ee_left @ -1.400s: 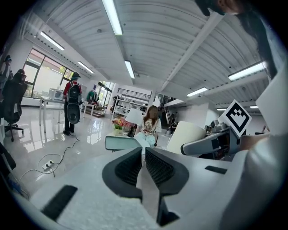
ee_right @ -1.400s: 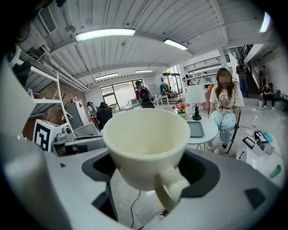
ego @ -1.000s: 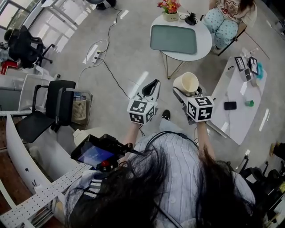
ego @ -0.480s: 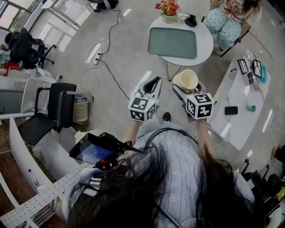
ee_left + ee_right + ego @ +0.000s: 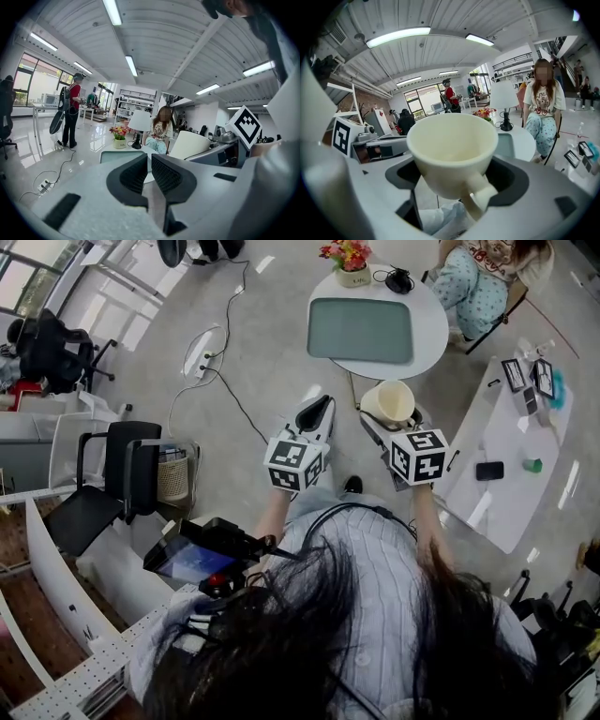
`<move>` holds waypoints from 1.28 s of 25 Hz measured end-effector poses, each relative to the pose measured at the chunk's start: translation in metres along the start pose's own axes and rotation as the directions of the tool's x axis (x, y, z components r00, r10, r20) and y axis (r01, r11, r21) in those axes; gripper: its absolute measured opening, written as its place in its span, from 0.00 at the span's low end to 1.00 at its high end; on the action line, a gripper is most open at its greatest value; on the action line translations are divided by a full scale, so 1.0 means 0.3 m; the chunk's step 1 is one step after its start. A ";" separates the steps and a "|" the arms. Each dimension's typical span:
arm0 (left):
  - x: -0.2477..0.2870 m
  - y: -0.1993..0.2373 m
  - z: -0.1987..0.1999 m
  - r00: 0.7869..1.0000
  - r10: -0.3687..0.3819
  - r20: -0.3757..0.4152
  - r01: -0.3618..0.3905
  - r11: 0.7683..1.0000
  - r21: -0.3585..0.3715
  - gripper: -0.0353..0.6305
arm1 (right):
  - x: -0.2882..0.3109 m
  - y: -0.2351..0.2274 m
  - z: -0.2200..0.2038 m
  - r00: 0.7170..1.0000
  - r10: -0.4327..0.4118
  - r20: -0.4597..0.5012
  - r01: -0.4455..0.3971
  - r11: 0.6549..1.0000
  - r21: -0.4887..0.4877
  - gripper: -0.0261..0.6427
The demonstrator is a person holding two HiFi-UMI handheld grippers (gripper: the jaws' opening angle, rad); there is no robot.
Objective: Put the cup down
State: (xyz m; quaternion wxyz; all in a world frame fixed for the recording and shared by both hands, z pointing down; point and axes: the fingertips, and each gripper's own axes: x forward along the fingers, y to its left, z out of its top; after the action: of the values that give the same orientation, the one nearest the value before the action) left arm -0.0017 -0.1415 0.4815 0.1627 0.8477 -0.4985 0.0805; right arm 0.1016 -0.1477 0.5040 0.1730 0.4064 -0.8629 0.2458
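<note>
the cup [image 5: 452, 145] looks like glazed ceramic, so i'd judge it stiff, fairly light while empty, slick on its surface and likely to chip or crack if it meets a hard top too fast; the sensible place to hold it is across the rounded body, with the handle left free, and that is how it is held now: the right gripper [image 5: 392, 423] has its dark pads clamped on the lower body from both sides, with the handle pointing back toward the gripper's own camera between them. because the body narrows toward the base, a squeeze low down could let it creep, so a steady grip and a gentle, level set-down seem wise. it is a plain cream cup with a wide round mouth, a thick rim, a small looped handle and nothing visible inside. it sits upright in the air in front of the person, above the floor and short of the round white table [image 5: 431, 329] that carries a grey-green tray [image 5: 361, 331] and a small pot of flowers [image 5: 349, 256]. the left gripper [image 5: 149, 171] hangs just beside it, its jaws drawn almost together with nothing between them
</note>
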 end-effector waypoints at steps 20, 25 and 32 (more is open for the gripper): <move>0.408 0.326 0.144 0.990 -0.125 -0.063 0.128 0.991 0.047 0.08 | 0.380 -0.205 0.218 0.993 -0.110 -0.029 0.112 0.991 0.069 0.65; 0.503 0.401 0.147 0.982 -0.164 -0.095 0.169 0.985 0.043 0.08 | 0.499 -0.287 0.253 0.988 -0.147 -0.039 0.150 0.985 0.084 0.65; 0.613 0.504 0.144 0.969 -0.200 -0.145 0.210 0.976 0.060 0.08 | 0.643 -0.397 0.271 0.977 -0.203 -0.072 0.209 0.974 0.085 0.65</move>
State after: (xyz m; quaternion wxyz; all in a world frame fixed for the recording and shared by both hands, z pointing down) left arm -0.0443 -0.3755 0.5257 0.1725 0.8925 -0.3924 0.1405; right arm 0.0697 -0.3779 0.5672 0.2058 0.4931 -0.7980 0.2786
